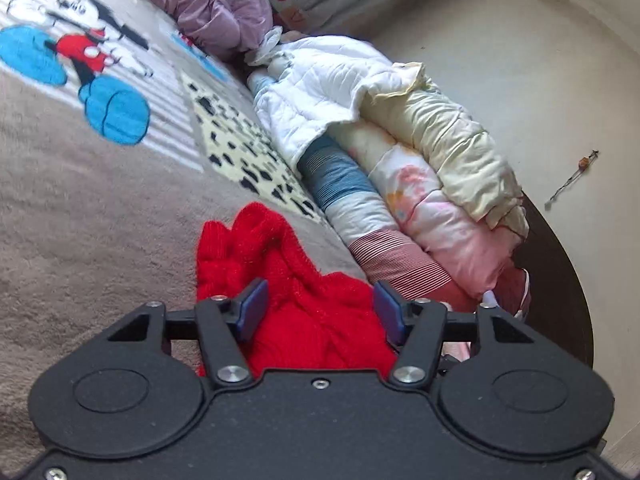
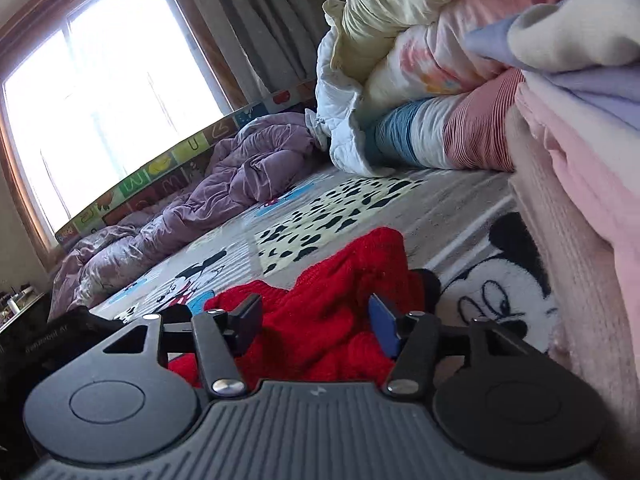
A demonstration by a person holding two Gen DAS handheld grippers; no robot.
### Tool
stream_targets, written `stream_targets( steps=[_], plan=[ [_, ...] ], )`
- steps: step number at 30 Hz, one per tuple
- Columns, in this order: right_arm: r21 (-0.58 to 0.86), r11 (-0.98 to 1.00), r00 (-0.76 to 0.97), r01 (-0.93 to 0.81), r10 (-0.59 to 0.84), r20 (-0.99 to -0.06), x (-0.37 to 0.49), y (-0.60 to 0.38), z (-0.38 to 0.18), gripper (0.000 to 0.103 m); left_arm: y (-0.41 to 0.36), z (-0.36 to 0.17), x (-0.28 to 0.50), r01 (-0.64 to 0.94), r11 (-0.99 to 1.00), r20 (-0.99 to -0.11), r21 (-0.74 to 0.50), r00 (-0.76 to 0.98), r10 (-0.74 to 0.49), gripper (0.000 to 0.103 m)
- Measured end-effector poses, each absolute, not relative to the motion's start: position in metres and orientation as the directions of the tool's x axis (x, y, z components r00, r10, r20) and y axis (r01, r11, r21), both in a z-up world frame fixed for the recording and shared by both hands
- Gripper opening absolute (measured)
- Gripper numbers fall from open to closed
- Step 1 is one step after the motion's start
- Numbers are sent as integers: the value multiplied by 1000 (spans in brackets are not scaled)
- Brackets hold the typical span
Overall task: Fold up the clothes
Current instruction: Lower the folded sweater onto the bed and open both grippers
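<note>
— Spreading wide, are they?
— Yes: left gripper (image 1: 320, 312) and right gripper (image 2: 316, 322) both gape over the crumpled red sweater (image 1: 288, 280), gripping nothing.
— It lies where?
— On the cartoon blanket (image 1: 80, 200); rolled quilts (image 1: 420, 168) and a purple duvet (image 2: 180, 200) beyond.

Red knit sweater (image 1: 304, 292) (image 2: 340, 300): bright red, chunky ribbed knit, slightly fuzzy. Lies crumpled and unfolded on the cartoon-print blanket (image 1: 80, 184) (image 2: 440, 216), bunched into thick ridges and folds. One ribbed end reaches toward the far side, near the blanket's black-spotted cream patch. Near part hidden behind the gripper bodies.
</note>
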State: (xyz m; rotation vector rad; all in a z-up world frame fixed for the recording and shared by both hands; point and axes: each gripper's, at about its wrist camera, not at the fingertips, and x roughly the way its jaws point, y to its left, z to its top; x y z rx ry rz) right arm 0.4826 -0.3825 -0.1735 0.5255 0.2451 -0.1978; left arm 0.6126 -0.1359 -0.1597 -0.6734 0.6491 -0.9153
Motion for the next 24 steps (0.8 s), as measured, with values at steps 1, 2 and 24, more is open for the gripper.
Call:
stream_targets(
  steps=[1,2,24],
  plan=[
    [463,851,955,248,-137,-262,479,-379,-170,58,-135,-157,610,496,435,-199,-751,459,-866,58],
    [455,855,959,248,-151,-239,475,-376,-166,58,-133,-152,606,513,421,-177,-748,457,-872,58],
    [442,869,918,224,-36,-395,374,-364,-93,100,-97,-99,496,396,707,-349,-586,665,-661,102]
  ],
)
